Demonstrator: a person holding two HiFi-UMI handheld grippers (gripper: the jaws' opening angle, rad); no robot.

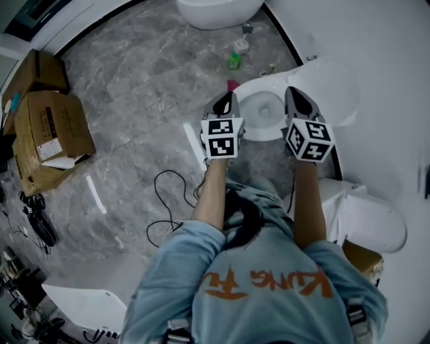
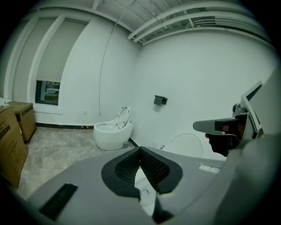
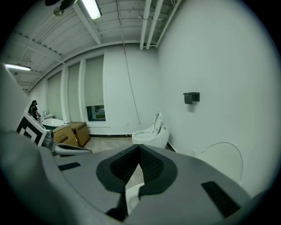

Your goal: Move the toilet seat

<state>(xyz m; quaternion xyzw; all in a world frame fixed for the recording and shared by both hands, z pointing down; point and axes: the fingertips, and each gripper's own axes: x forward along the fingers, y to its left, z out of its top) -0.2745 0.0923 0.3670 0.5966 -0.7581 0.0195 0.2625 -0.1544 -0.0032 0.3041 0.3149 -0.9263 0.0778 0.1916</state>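
- Toilet, white, at the right edge of the grey marble floor, against the wall. The bowl lies open to view between the two grippers.
- Toilet seat: a white ring lying round the bowl opening. Its edge cannot be told apart from the bowl's rim.
- Lid: raised and leaning toward the wall. Its curved edge also shows in both gripper views.
- Left gripper: jaws closed together with nothing between them, held over the ring's left edge. Whether it touches the ring cannot be told.
- Right gripper: jaws closed and empty, held over the ring's right edge, just beside the lid.
- Second toilet: at the floor's far edge with its seat up, well apart from the first.
- Green bottle: on the floor between the two toilets, near the wall, with small items I cannot make out beside it.
- Cardboard boxes: at the floor's left edge.
- Black cable: looped on the floor near the person's left arm.
- Open room: a bare marble stretch runs between the toilet's left side and the boxes. On the right the wall stands close, with a white fixture beside the right arm.
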